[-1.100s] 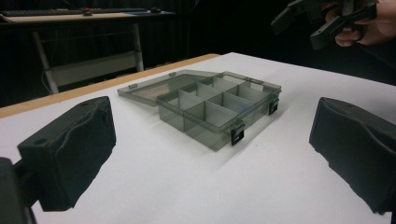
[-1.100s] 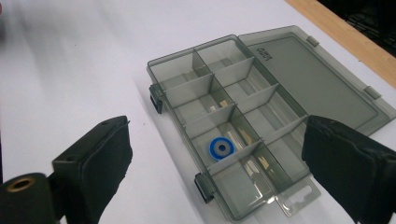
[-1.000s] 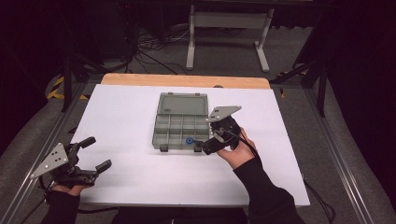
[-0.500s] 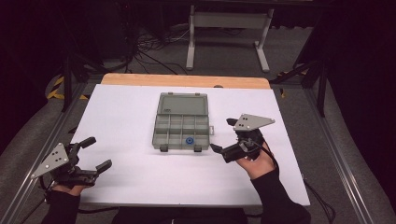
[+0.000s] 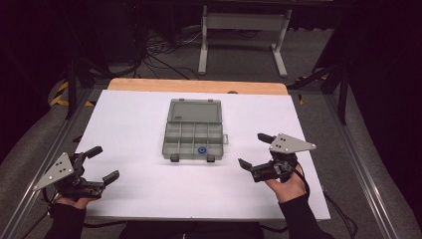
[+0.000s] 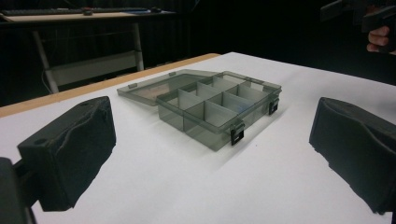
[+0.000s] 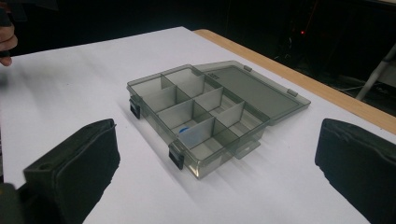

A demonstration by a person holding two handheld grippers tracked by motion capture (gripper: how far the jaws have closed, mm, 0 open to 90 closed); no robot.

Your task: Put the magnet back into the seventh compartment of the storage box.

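Both our left gripper [image 5: 97, 163] and right gripper [image 5: 253, 150] stand open, empty; a careless sweep could knock the open compartment box [image 5: 193, 141], spilling its blue ring [image 5: 202, 150].

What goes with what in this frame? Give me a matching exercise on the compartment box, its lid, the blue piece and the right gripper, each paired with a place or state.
Things:
1. grey translucent plastic compartment box
2. its hinged clear lid
3. small blue round piece
4. right gripper

States:
A. lies in a front-row compartment
B. folded back flat on the table
C. fingers apart, holding nothing
D. sits mid-table, latches facing the person

Pairs: 1-D, 2-B, 3-A, 4-C
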